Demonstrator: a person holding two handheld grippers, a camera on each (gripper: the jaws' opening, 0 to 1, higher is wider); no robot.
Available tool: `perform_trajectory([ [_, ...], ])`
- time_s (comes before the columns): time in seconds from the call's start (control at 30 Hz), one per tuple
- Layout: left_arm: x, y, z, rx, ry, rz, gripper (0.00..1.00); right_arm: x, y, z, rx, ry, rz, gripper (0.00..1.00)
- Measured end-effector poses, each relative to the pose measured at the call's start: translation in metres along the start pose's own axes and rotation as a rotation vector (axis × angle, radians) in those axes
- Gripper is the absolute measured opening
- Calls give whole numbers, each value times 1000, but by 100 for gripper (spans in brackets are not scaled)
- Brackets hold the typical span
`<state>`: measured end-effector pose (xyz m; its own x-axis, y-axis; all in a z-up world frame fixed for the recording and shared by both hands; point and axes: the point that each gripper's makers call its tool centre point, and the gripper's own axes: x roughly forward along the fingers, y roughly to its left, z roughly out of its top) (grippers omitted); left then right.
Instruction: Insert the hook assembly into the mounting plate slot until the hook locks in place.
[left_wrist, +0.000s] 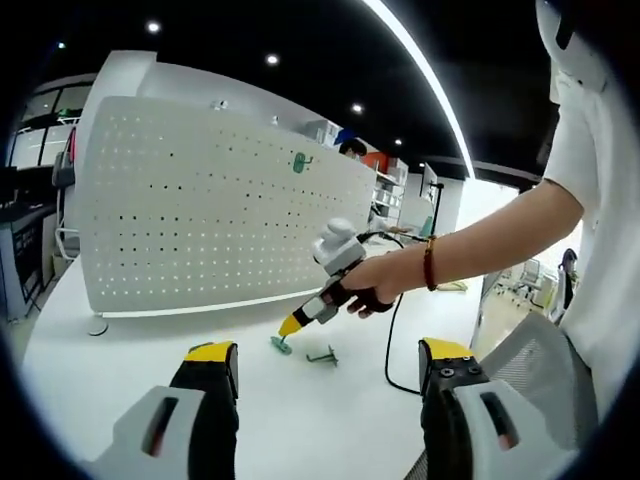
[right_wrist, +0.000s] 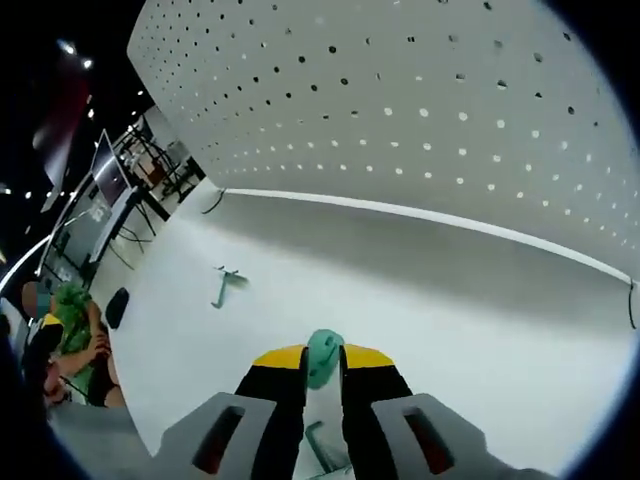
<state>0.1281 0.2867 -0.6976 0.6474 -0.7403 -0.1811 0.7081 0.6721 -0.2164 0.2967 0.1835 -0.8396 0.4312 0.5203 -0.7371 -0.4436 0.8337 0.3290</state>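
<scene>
Right gripper view: right gripper (right_wrist: 322, 362) clamped on a green plastic hook assembly (right_wrist: 323, 356), round green end poking up between the yellow-tipped black jaws at 6 o'clock; rest of the piece trails down behind the jaws, shape there hard to read. Second green hook piece (right_wrist: 224, 285) lying flat on the white tabletop (right_wrist: 420, 300) at about 10 o'clock from the jaws, well apart, long axis running roughly 12-to-6 in this view. White perforated mounting plate (right_wrist: 420, 110) standing upright across 11 to 2 o'clock, dead ahead of the jaws, base edge meeting the table along a bright strip.

Left gripper view: left gripper (left_wrist: 325, 370) parted wide, holding nothing, hovering over bare table at 6 o'clock. Right gripper seen at centre, held in a person's hand (left_wrist: 375, 290), tip angled down toward 7 o'clock with the held hook touching or just above the table — cannot tell which. Loose hook piece just beside it at its 4 o'clock. Small green hook (left_wrist: 301, 162) already hanging high on the plate at 12 o'clock.

Key relation: plate lies forward and above the held hook; hook not yet near any hole. Right hand clearly nearer and loaded. Next move likely a lift, then pointing the hook's insert end square to a slot; left free for steadying.
</scene>
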Motion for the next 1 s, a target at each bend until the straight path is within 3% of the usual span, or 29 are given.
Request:
perform_trajectory([
  [0.37,0,-1,-2,2,8,-2,75,7,-2,-6,11,47,-11,7],
  [0.6,0,-1,-2,2,11,0,75,6,0,-4,33,42,-9,2],
  [1.0,0,-1,0,6,9,-1,74,-5,0,15,30,-56,-40,1],
])
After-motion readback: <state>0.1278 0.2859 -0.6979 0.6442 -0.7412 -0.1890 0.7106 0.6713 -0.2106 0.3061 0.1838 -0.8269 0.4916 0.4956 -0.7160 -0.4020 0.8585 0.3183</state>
